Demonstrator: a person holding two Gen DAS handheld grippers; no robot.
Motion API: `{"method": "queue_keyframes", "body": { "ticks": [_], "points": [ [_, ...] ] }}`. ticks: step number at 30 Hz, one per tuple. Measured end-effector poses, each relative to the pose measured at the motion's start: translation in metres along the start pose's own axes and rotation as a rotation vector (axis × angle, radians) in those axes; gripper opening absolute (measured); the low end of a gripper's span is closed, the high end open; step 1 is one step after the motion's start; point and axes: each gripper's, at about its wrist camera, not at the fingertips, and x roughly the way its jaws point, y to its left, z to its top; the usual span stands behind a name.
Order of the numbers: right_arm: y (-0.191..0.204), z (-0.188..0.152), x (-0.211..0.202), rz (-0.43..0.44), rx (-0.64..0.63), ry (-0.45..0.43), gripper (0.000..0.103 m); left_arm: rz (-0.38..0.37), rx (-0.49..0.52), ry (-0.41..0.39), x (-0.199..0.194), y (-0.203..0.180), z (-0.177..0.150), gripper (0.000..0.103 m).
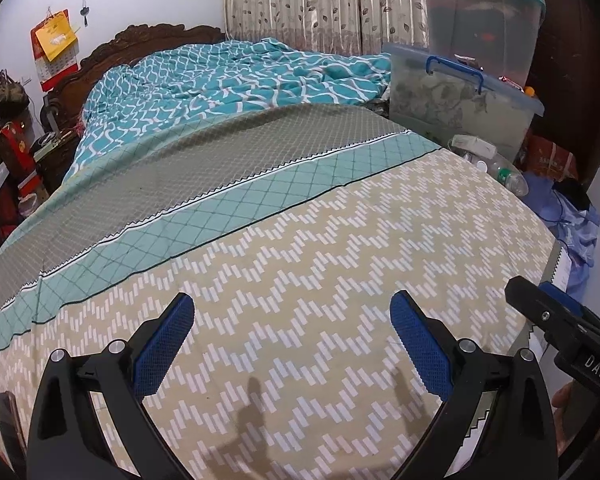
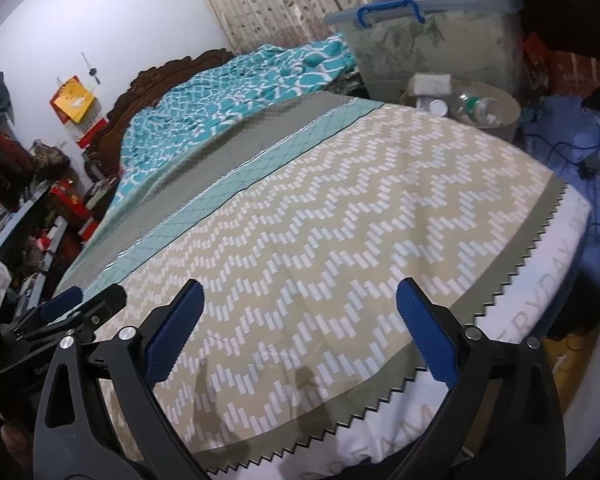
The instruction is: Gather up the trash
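Note:
A grey bin (image 2: 504, 120) stands at the bed's far right corner and holds a clear plastic bottle (image 2: 476, 106), a white cap and a white carton (image 2: 430, 84). In the left wrist view the bottle (image 1: 508, 176) and carton (image 1: 472, 146) show at the right edge of the bed. My left gripper (image 1: 292, 340) is open and empty above the beige zigzag bedsheet (image 1: 300, 280). My right gripper (image 2: 300, 332) is open and empty over the bed's near corner (image 2: 380, 360). No trash shows on the sheet.
A teal quilt (image 1: 240, 76) is bunched at the headboard. Clear storage boxes (image 1: 460, 88) with blue handles are stacked beside the bin. Blue cloth with cables (image 2: 580, 168) lies to the right. Cluttered shelves (image 2: 28, 216) stand to the left. The right gripper shows at the left wrist view's right edge (image 1: 560, 320).

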Motion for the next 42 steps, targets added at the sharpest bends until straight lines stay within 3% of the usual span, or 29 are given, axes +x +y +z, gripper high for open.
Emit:
{"method": "queue_keyframes", "body": {
  "ticks": [7,17,23,42],
  "points": [
    [-0.010,0.005,-0.024,-0.037,0.045,-0.023,0.100,0.030,0.017,-0.077,-0.017,-0.009,0.016,0.095],
    [-0.011,0.021,-0.084,-0.088,0.034,-0.209,0.100,0.005,0.130,-0.200,-0.056,-0.049,0.051,0.095],
    [-0.008,0.025,-0.098,-0.095,0.021,-0.282,0.100,0.019,0.137,-0.209,-0.067,-0.060,0.061,0.095],
    [-0.010,0.025,-0.097,-0.071,0.035,-0.266,0.100,0.053,0.166,-0.167,-0.071,-0.069,0.056,0.095]
  ]
}}
